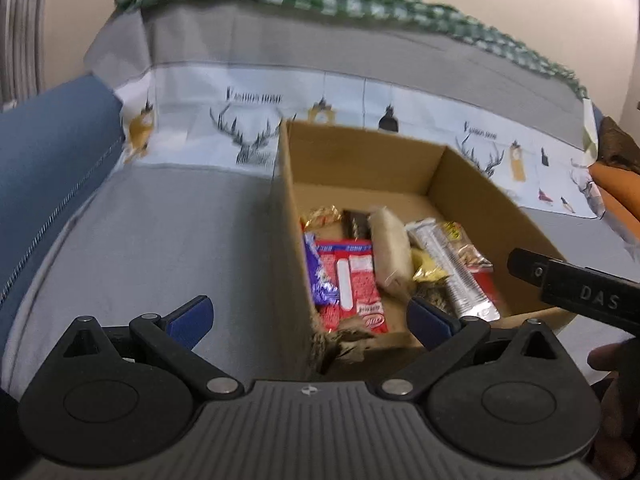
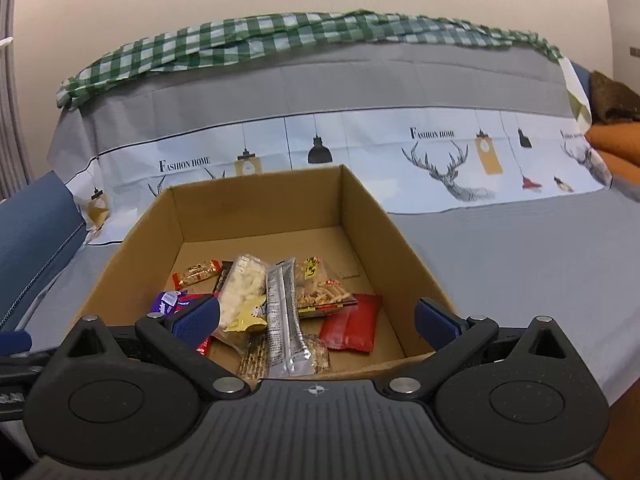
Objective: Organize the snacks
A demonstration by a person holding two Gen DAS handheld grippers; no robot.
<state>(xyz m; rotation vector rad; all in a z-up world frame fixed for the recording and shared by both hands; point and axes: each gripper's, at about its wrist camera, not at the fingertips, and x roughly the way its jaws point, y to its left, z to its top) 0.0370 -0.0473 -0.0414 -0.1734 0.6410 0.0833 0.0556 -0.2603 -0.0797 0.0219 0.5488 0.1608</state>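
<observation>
**Both claws wide open over the snack box**

While the cardboard box (image 2: 256,216) sits on the grey printed cloth (image 2: 500,248), both claws hang above its near edge. Spread wide, the left claw (image 1: 310,316) straddles the box's left wall, gripping nothing. Equally wide, the right claw (image 2: 318,320) holds nothing. Inside the box lie the snacks: a silver stick pack (image 2: 286,320), a red packet (image 2: 354,326) beside it, a purple wrapper (image 2: 165,302) near the left wall. Beyond the box, the cloth reads "FASHION HOME". Snack labels are too blurred to read.
</observation>
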